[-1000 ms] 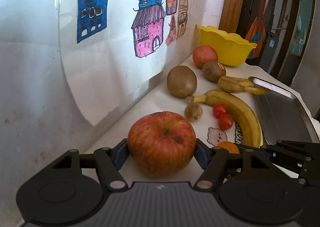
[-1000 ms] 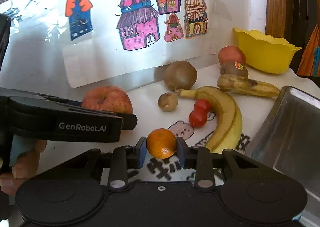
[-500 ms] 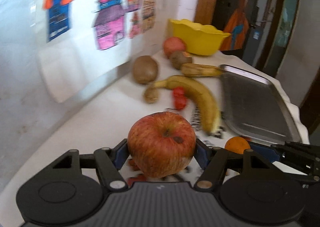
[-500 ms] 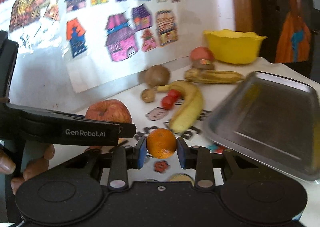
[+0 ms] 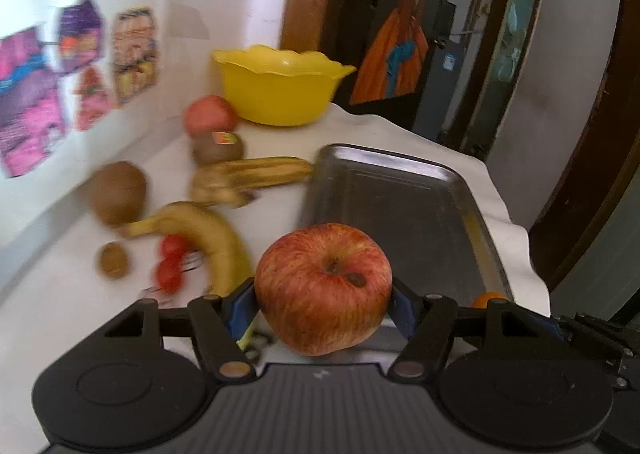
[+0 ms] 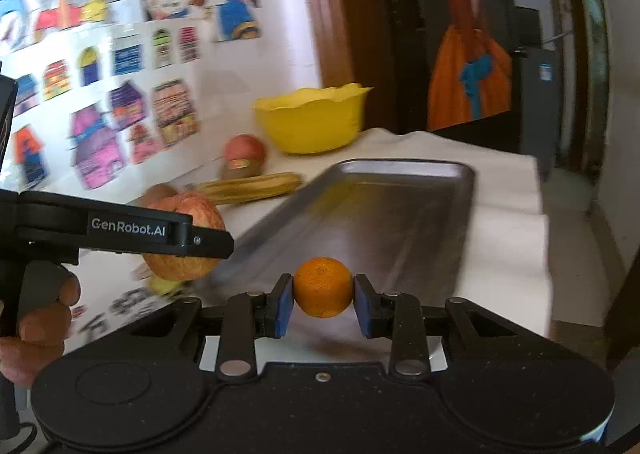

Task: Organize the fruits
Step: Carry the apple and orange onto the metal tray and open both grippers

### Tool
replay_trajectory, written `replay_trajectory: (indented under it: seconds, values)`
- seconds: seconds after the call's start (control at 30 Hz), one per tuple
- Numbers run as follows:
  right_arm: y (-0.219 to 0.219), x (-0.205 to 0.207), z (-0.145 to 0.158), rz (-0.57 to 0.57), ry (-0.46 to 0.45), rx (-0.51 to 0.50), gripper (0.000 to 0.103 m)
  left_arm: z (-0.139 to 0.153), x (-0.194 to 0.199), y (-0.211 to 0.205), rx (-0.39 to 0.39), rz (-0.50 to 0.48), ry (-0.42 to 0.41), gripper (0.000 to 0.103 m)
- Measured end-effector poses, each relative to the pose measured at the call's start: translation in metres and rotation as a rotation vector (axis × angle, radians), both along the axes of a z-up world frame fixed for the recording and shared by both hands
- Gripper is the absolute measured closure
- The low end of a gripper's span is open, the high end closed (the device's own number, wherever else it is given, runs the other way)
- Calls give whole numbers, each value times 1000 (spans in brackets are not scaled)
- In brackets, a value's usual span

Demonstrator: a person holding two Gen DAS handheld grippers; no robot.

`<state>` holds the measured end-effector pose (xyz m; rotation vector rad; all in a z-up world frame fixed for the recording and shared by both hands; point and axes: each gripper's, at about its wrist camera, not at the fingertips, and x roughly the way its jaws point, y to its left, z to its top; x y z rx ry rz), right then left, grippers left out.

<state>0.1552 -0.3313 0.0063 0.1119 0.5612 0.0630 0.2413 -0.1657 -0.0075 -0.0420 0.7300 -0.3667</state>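
Speckled red apple [image 5: 323, 288], smooth orange [image 6: 323, 287]

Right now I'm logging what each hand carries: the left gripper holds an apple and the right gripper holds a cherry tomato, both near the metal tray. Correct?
Not quite. The right gripper is shut on a small orange, not a cherry tomato, as the right wrist view shows. The left gripper does hold the apple, and both are near the metal tray.

On the worktop [image 5: 400, 126], the tray [image 5: 400, 198] lies right of the fruit. The bowl [image 5: 280, 86] stands at the far end, an apple [image 5: 210, 114] and kiwi [image 5: 218, 146] just before it, then two bananas [image 5: 248, 174] [image 5: 200, 230]. Cherry tomatoes [image 5: 170, 262] lie left of the nearer banana.
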Motion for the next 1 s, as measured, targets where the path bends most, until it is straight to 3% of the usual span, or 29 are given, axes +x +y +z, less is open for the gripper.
replay_trajectory:
  seconds: [0.33,0.73,0.93,1.0]
  values:
    - [-36,52,-12,-45,34,-53,69,-22,55,-45,35,-28,27,31]
    - [-53,80,-17,-70,79,-38,67,-31,79,-69,48,-40,36,31]
    - [-52,80,-16,-58,75,-32,58,-32,78,-70,47,-39,33,31]
    - [-50,77,-15,-53,60,-31,48,-31,76,-68,45,-40,21,30]
